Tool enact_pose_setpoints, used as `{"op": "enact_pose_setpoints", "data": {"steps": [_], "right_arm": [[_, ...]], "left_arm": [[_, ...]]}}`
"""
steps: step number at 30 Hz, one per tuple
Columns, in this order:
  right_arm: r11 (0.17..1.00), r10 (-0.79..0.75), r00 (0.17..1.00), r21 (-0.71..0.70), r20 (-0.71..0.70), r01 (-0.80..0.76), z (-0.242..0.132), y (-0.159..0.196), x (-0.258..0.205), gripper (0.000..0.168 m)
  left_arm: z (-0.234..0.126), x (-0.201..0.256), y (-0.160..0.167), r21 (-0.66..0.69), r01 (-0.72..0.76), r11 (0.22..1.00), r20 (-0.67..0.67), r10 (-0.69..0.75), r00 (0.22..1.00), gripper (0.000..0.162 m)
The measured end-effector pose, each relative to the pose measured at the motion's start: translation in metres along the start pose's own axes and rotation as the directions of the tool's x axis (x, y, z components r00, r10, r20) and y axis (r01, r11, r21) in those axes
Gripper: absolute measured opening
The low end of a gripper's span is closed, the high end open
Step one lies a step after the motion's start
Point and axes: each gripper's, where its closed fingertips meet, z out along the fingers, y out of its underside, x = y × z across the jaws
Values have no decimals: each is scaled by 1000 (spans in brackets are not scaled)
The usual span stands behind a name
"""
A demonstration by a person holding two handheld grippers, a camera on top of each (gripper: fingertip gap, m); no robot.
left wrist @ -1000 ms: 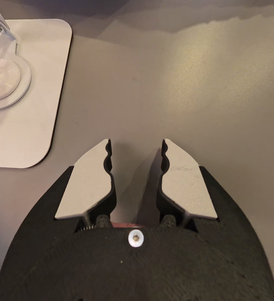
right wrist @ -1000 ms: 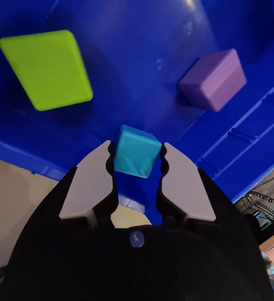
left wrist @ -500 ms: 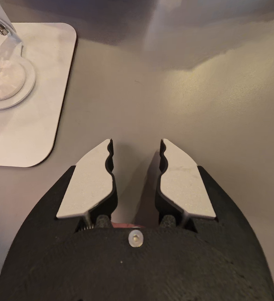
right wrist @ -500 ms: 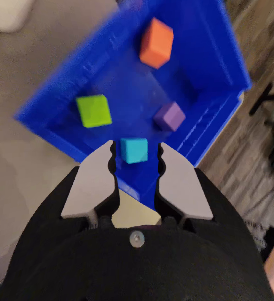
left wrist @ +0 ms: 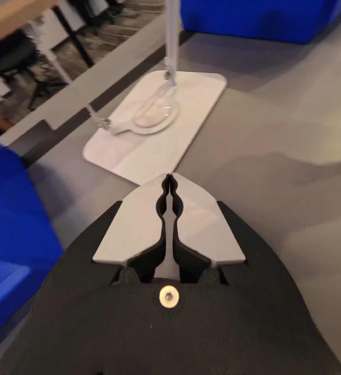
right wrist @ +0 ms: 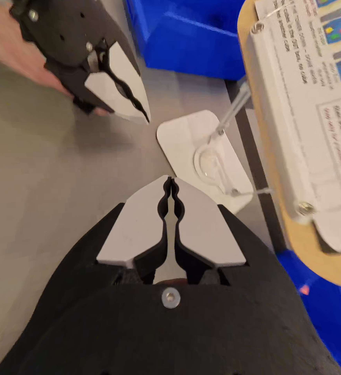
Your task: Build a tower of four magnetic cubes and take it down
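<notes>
The left tongs (left wrist: 169, 177) were seen closed, tips pressed together with nothing between them, held above the grey desk (left wrist: 277, 121). The right tongs (right wrist: 170, 178) were likewise closed and empty over the same desk. In the right wrist view the left tongs (right wrist: 146, 118) were shown farther off at the upper left, gripped by a hand (right wrist: 9, 50).

Just beyond both pairs of tips a white stand base (left wrist: 155, 129) was seen lying flat on the desk, with a thin clear rod (left wrist: 171, 36) rising from it. A tan board (right wrist: 271, 182) carrying a printed sheet (right wrist: 315, 125) was seen at the right of the right wrist view.

Blue bins were found at the left (left wrist: 9, 223) and at the far side (left wrist: 267, 18) of the desk. No magnetic cube could be made out in either view; only a blurred orange spot (right wrist: 304, 290) was noted in the blue bin below the board.
</notes>
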Motion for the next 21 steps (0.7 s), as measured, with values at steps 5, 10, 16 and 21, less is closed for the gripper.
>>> {"op": "enact_pose_setpoints", "data": {"steps": [5,10,16,21], "right_arm": [[991,105,989,96,-108,-94,73,13,-16,0],[994,57,972,101,-226,-35,100,36,-12,0],[991,96,955,121,-279,-65,94,41,5,0],[991,97,945,118,-312,-63,94,41,9,0]], "left_arm": [[0,-31,8,-24,62,998,172,-57,983,0],[0,-35,8,-26,58,998,209,-51,977,0],[1,-35,7,-22,43,999,213,-38,976,0],[2,-32,6,-21,38,999,201,-33,979,0]]}}
